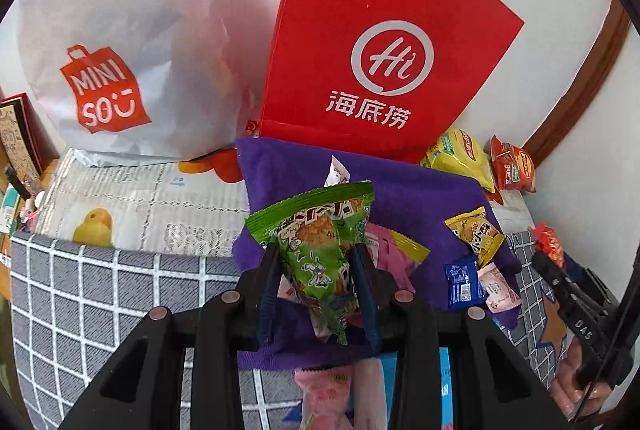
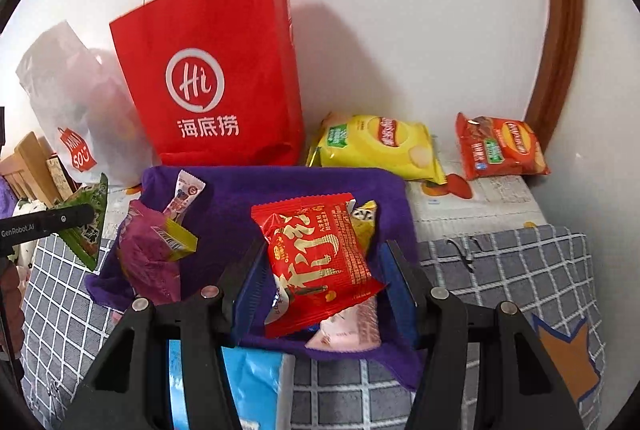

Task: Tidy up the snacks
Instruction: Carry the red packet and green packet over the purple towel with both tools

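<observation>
My left gripper [image 1: 316,254] is shut on a green snack packet [image 1: 320,242] and holds it above the purple cloth [image 1: 420,197]; it also shows at the left of the right wrist view [image 2: 86,226]. My right gripper [image 2: 324,258] is shut on a red snack packet [image 2: 316,262] over the same purple cloth [image 2: 256,189]; it shows at the right edge of the left wrist view [image 1: 552,250]. Small packets lie on the cloth: yellow [image 1: 474,230], blue [image 1: 462,282], magenta [image 2: 148,258] and pink [image 2: 352,326].
A red paper bag [image 2: 216,81] and a white Miniso bag [image 1: 108,41] stand against the wall. A yellow chip bag [image 2: 380,143] and a red chip bag [image 2: 500,149] lie at the back right. A blue packet [image 2: 256,382] lies near me on grey checked cloth [image 2: 500,270].
</observation>
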Available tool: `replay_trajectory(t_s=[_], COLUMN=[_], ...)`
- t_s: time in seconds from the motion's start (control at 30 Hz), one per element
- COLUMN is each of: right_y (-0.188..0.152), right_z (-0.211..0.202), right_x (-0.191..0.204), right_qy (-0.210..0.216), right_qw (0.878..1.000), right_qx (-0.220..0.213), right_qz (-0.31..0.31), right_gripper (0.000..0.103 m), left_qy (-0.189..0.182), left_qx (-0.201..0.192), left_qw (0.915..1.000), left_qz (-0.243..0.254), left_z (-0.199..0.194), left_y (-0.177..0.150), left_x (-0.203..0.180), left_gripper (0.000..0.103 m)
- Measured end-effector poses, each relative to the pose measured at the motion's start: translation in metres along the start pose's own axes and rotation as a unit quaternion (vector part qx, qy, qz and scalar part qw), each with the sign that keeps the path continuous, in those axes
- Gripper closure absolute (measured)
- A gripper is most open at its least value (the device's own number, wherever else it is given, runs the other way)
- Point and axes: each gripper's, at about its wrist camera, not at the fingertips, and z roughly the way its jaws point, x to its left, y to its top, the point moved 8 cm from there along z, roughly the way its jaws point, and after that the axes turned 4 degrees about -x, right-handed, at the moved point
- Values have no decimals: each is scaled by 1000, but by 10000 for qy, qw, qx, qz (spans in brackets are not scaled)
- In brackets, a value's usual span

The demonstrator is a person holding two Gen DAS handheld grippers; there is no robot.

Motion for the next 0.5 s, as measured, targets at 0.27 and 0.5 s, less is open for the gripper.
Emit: replay_trajectory(t_s=[0.27, 0.5], right_y=[-6, -16], right_z=[36, 59], right_x=[12, 18], right_qy=[142, 155], right_qw=[9996, 9986], right_qx=[242, 482], right_qz=[-35, -147], right_gripper=[46, 46], left_qy=[-38, -305], left_qx=[156, 375], left_qw=[9999, 9988], left_qz=[51, 105], left_z=[34, 62], left_y=[4, -4], left_x=[-4, -24], left_gripper=[69, 69])
